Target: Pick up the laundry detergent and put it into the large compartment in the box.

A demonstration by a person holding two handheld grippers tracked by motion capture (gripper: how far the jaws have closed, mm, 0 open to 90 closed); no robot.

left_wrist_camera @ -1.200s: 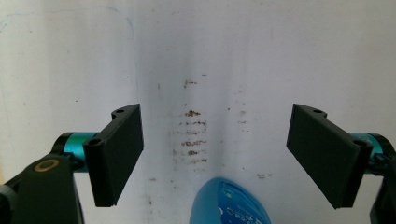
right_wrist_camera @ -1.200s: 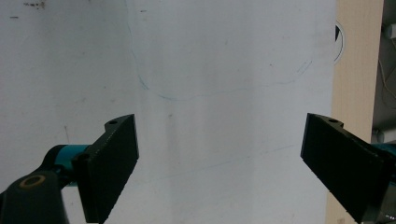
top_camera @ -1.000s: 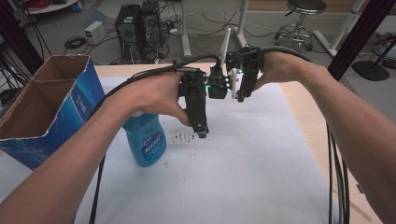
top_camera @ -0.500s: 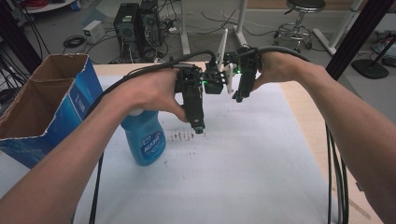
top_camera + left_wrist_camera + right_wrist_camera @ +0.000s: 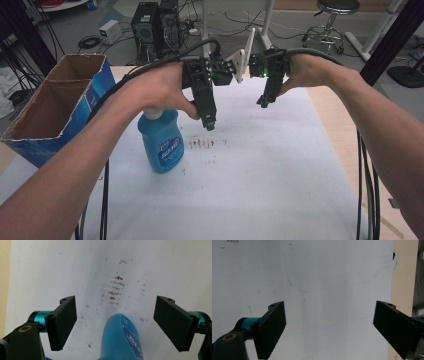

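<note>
Table [image 5: 280,190]: white sheet (brown smudges mid-surface). Blue bottle [image 5: 161,140] upright near left edge, beside cardboard box [image 5: 55,107]. Left gripper [image 5: 210,125], right gripper [image 5: 263,102]: jaws spread, empty. Computer towers [image 5: 155,22], stool [image 5: 337,10] beyond.

Both forearms reach in from the bottom of the high view and angle inward toward the far middle of the table.

Left hand [image 5: 160,90] wraps the left gripper [image 5: 210,125] from above; the gripper tilts down and forward, tips close above the surface. In the left gripper view its jaws stand wide apart, nothing clamped.

Right hand [image 5: 305,72] holds the right gripper [image 5: 263,103] raised farther back, pointing down. Right gripper view: jaws spread wide, nothing between them. Cables trail from both grippers along the arms.
</note>
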